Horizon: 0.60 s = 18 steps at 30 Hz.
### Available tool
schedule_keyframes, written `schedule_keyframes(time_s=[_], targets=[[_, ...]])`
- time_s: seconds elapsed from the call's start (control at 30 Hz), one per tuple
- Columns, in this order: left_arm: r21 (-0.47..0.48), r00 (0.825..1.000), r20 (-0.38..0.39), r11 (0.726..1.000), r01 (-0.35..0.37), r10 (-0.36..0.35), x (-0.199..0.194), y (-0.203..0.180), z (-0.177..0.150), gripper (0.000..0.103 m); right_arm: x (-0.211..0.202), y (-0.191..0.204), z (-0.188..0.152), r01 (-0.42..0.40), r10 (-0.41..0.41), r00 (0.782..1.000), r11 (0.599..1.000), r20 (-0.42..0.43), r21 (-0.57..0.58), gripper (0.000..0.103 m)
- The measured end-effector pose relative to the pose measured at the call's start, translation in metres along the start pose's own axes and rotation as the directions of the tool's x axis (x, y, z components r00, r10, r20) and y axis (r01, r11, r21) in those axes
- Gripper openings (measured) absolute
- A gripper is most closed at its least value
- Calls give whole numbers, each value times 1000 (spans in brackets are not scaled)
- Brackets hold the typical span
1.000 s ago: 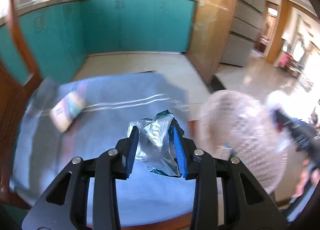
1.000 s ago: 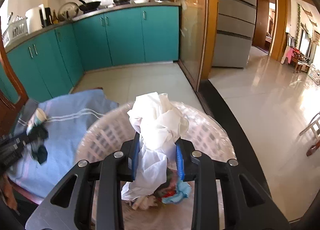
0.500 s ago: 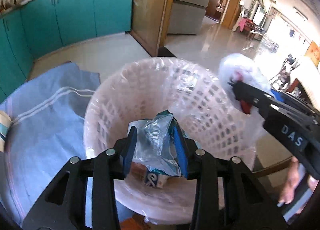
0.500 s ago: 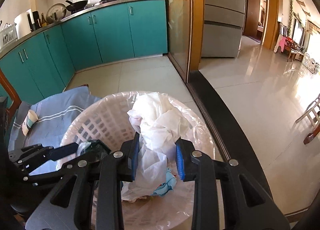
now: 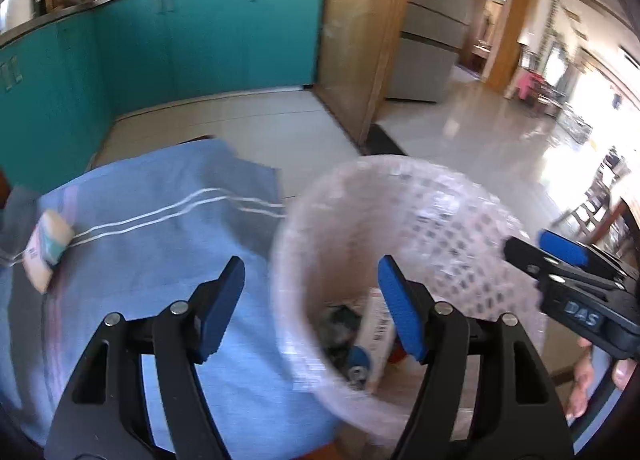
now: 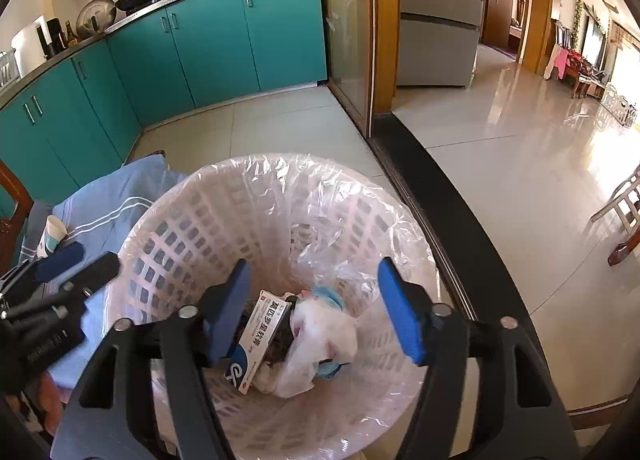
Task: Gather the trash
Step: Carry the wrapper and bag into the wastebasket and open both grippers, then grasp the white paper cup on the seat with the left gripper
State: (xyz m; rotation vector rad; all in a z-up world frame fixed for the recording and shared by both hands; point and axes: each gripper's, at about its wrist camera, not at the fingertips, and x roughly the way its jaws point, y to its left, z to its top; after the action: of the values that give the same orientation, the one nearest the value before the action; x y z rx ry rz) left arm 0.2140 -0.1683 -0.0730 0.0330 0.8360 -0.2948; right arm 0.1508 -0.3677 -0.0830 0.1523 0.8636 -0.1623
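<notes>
My right tool (image 6: 312, 304) is opening with nothing between its jaws; the white bag (image 6: 320, 340) it gripped now lies in the basket (image 6: 256, 196). My left tool (image 5: 310, 300) is opening too, its foil wrapper (image 5: 340, 328) dropped inside. Far left, a paper cup (image 5: 46, 248) remains on the blue cloth (image 5: 160, 220).

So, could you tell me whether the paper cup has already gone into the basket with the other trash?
No, the paper cup lies on the blue cloth beside the basket, outside its rim.
</notes>
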Motion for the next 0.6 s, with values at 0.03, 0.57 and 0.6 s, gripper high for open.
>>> schedule_keyframes(time_s=[0.03, 0.57, 0.6], targets=[[-8, 1000, 0, 1000, -25, 25, 1, 10, 2, 74, 1, 1, 0, -2, 2, 1000, 1000, -4, -1, 67], [51, 945, -164, 959, -278, 282, 83, 253, 42, 98, 25, 48, 1, -57, 52, 996, 996, -79, -66, 71], [63, 943, -186, 961, -270, 277, 88, 257, 38, 98, 28, 51, 0, -57, 51, 995, 996, -86, -73, 71]])
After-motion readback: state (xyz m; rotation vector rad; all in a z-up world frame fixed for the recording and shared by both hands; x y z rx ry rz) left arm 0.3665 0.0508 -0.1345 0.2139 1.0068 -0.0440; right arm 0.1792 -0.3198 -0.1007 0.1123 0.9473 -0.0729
